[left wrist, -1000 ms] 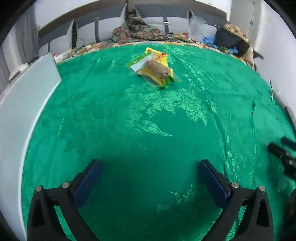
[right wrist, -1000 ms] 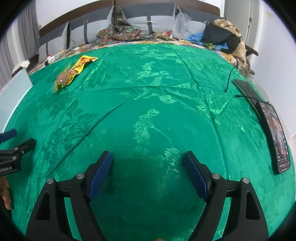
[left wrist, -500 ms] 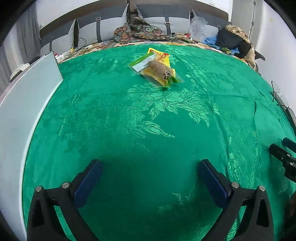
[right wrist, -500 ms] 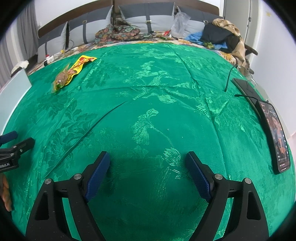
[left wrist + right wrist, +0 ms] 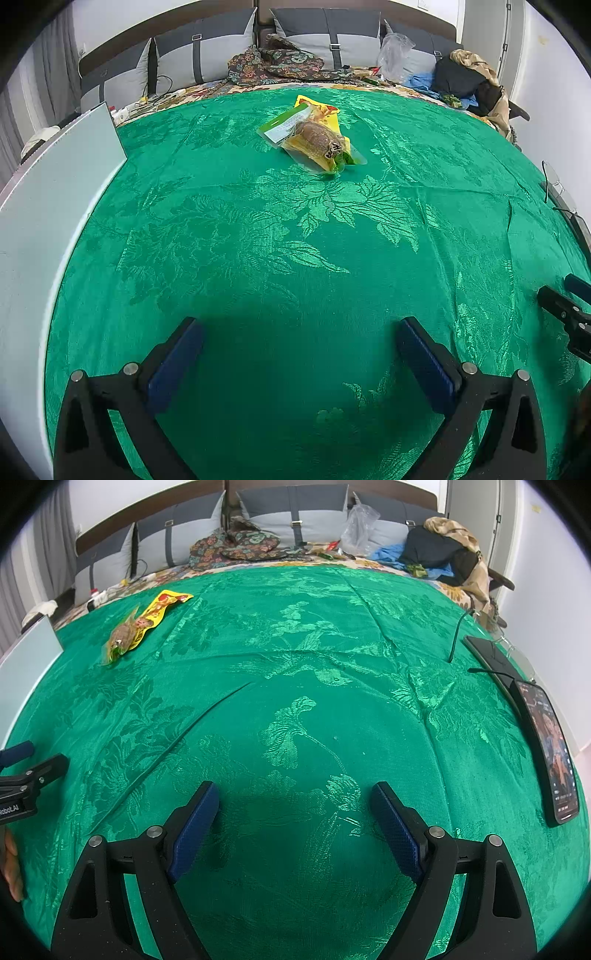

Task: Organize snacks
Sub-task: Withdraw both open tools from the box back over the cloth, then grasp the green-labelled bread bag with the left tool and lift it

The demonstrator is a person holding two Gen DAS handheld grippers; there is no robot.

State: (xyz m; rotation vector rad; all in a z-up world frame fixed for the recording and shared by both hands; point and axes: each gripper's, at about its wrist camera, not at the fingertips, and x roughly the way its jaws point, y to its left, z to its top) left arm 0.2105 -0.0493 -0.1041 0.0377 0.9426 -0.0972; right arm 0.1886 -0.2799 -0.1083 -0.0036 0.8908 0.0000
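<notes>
The snack point(image 5: 314, 138) was a flat, clear-edged plastic packet lying on the green cloth point(image 5: 295, 240), toward its far side and well apart from both grippers. Through the clear film a brown, rough, oval lump showed at the packet's middle, on a yellow backing. One corner carried a green band with a white label panel; the far end was yellow with red printing. A small black-and-white mark sat on the near end of the brown lump, next to a bit of green. The printing on the packet was too small to read. In the right wrist view the same packet point(image 5: 142, 627) lay far off to the left, long and narrow, its red-and-yellow end pointing away.

The left gripper point(image 5: 299, 339) hung over bare cloth with its blue pads point(image 5: 177, 360) spread wide and nothing between them. The right gripper point(image 5: 293, 814) was likewise released, pads far apart over bare cloth.

The only legible writing was on the left gripper's body at the left edge of the right wrist view: white letters ending in "obot.AI".

A lit phone point(image 5: 550, 753) lay along the cloth's right edge, its screen text unreadable. A white board point(image 5: 48, 206) stood at the left edge. Grey cushions point(image 5: 325, 37) and piled clothes point(image 5: 469, 85) lay beyond the cloth.
</notes>
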